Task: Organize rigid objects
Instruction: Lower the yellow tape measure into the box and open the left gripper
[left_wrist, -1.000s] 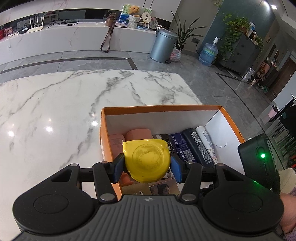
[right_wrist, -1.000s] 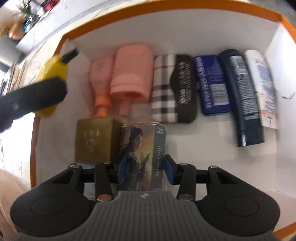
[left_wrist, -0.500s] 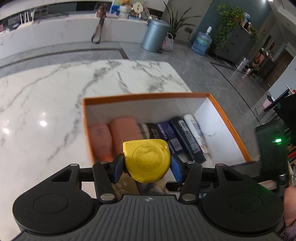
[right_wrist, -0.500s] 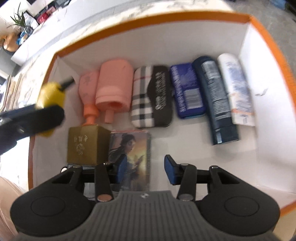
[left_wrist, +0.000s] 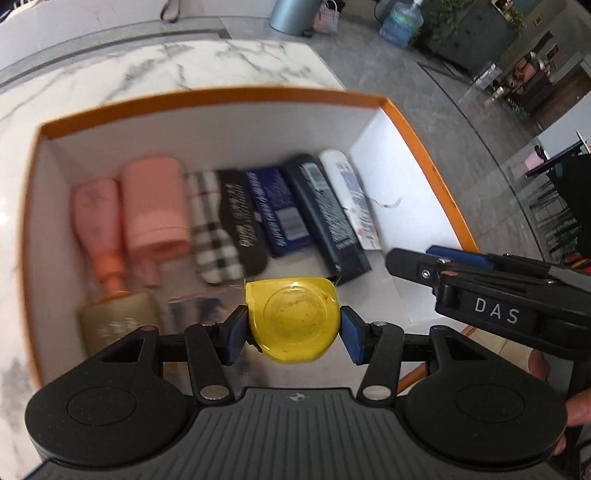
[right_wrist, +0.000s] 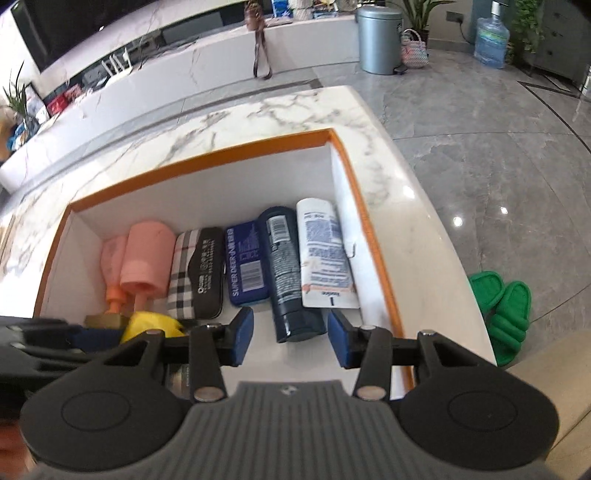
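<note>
The left gripper (left_wrist: 292, 328) is grasping the yellow tape measure (left_wrist: 291, 319); the right gripper (right_wrist: 290, 336) is released, holding nothing.

Yellow tape measure (left_wrist: 293, 318) above orange box (left_wrist: 221, 96)

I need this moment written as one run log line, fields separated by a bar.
left gripper: shut on yellow tape measure, over orange box | right gripper: open, empty, above box | tape measure: not yet placed

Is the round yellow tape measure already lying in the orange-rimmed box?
Not yet. The yellow tape measure is clamped in the left gripper, above the orange-rimmed box.
</note>
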